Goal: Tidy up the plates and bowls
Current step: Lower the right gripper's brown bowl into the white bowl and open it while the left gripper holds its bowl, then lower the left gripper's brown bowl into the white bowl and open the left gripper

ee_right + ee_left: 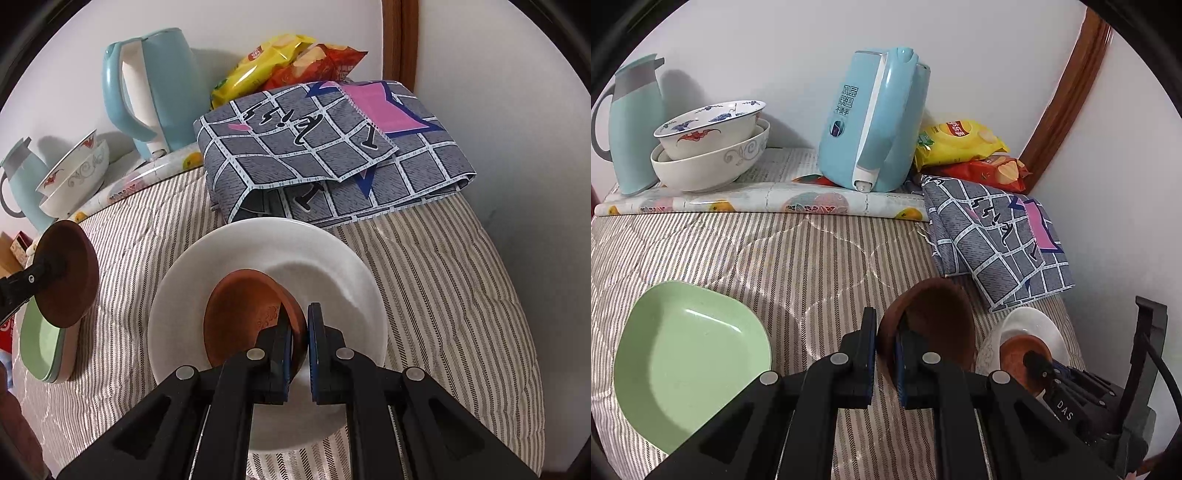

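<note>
Right wrist view shows our right gripper [300, 325] clamped on the rim of a small brown dish [243, 321], tilted, its low edge on or just above the white plate [354, 266]; we cannot tell if they touch. Left of the white plate, our left gripper [886, 343] pinches the rim of a second brown dish [934, 317], held on edge above the striped cloth [775, 251]. We judge stacking comes next, the right hand being nearer; the green plate [690, 354] lies farther left
</note>
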`<move>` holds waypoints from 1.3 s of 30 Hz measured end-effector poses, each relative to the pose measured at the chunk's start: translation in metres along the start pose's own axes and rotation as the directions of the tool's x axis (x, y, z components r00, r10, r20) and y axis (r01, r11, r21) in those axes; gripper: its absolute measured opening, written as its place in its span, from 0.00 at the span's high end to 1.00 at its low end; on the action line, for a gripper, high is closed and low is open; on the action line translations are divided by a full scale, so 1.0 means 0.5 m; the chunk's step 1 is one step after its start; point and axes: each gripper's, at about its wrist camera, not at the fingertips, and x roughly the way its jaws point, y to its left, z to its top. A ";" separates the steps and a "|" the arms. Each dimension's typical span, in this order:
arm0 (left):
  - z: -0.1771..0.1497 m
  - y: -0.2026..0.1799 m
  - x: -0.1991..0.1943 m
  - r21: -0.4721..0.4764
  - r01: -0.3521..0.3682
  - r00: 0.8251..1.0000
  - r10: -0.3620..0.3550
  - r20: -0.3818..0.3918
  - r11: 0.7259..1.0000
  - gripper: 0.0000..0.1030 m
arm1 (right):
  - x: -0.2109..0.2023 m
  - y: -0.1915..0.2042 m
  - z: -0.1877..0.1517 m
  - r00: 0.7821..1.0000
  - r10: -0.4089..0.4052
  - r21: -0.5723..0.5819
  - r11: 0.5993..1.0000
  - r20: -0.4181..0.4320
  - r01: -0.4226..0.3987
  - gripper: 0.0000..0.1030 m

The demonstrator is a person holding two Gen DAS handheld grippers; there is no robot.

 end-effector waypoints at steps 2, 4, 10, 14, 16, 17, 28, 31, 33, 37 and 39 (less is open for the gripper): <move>-0.001 0.000 0.000 0.001 -0.002 1.000 0.002 -0.001 1.000 0.91 | 0.007 0.001 0.002 1.000 -0.010 -0.018 1.000 -0.008 0.010 0.92; -0.002 0.000 0.000 0.002 -0.005 1.000 0.005 -0.002 1.000 0.91 | 0.011 0.001 0.006 1.000 -0.017 -0.029 0.999 -0.014 0.017 0.92; -0.001 -0.005 -0.002 0.012 -0.013 1.000 0.013 0.002 1.000 0.91 | 0.018 0.009 0.010 0.998 -0.051 -0.061 0.997 -0.024 0.049 0.91; -0.002 -0.006 -0.002 0.012 -0.012 1.000 0.012 -0.003 1.000 0.91 | 0.020 0.016 0.009 0.997 -0.065 -0.091 0.994 -0.037 0.062 0.85; -0.004 -0.008 -0.002 0.013 -0.011 1.000 0.011 -0.006 1.000 0.91 | 0.021 0.023 0.009 0.997 -0.063 -0.105 0.993 -0.043 0.058 0.77; -0.006 -0.009 -0.002 0.013 -0.010 1.000 0.010 -0.007 1.000 0.91 | 0.022 0.026 0.009 0.997 -0.067 -0.109 0.992 -0.043 0.062 0.76; -0.012 -0.016 -0.023 0.025 -0.007 1.000 0.007 -0.001 1.000 0.91 | -0.005 0.027 0.010 0.998 -0.064 -0.090 0.994 -0.008 0.063 0.54; -0.014 -0.025 -0.031 0.030 -0.002 1.000 0.002 0.004 1.000 0.91 | -0.033 0.018 0.007 0.999 -0.036 -0.077 0.996 0.021 0.037 0.54; -0.016 -0.036 -0.035 0.037 0.002 1.000 -0.002 0.005 0.999 0.91 | -0.055 0.013 0.004 0.999 -0.020 -0.064 0.998 0.049 0.023 0.55; -0.023 -0.063 -0.039 0.056 0.020 1.000 -0.020 0.002 0.998 0.91 | -0.107 -0.009 0.000 0.993 -0.008 -0.038 0.999 0.114 0.013 0.54; -0.025 -0.078 -0.039 0.063 0.028 1.000 -0.028 0.002 0.998 0.91 | -0.125 -0.026 -0.006 0.991 -0.014 -0.021 1.000 0.131 0.016 0.54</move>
